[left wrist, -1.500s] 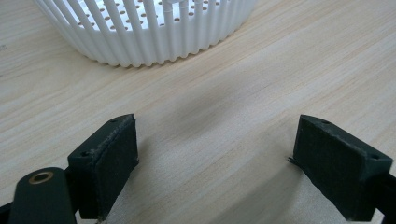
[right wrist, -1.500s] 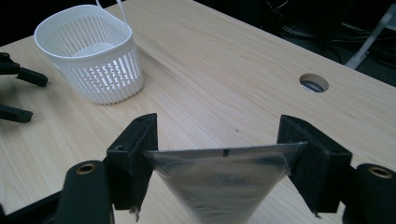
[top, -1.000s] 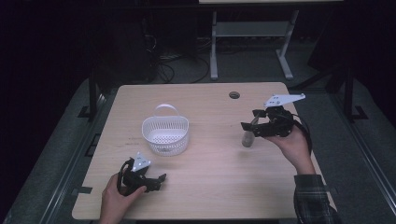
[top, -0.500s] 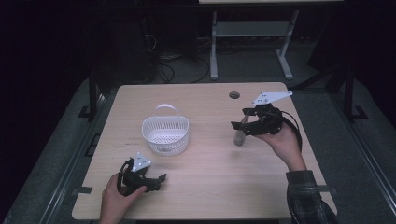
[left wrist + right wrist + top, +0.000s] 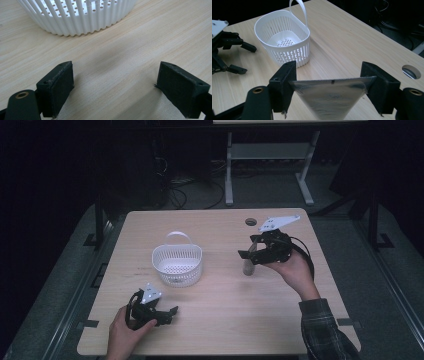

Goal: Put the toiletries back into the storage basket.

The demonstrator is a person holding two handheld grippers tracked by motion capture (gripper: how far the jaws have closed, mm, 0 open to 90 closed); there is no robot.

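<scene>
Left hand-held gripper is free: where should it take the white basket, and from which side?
Probably best by the thin handle loop, which arches over the basket's far rim. Come down from above, jaws across the strap: the slatted wall looks too wide and rounded for the open left hand-held gripper, which sits on the table just in front.

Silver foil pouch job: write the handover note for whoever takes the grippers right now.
Right gripper: shut on the silver foil pouch, clamped by its sealed top edge and held above the table.
Left gripper: open, nothing between its pads, low over the wood near the basket.
White slotted plastic basket: upright, handle up, nothing inside.
Done: pouch picked up.
Left: likely carry the pouch to the basket and release it inside.
</scene>
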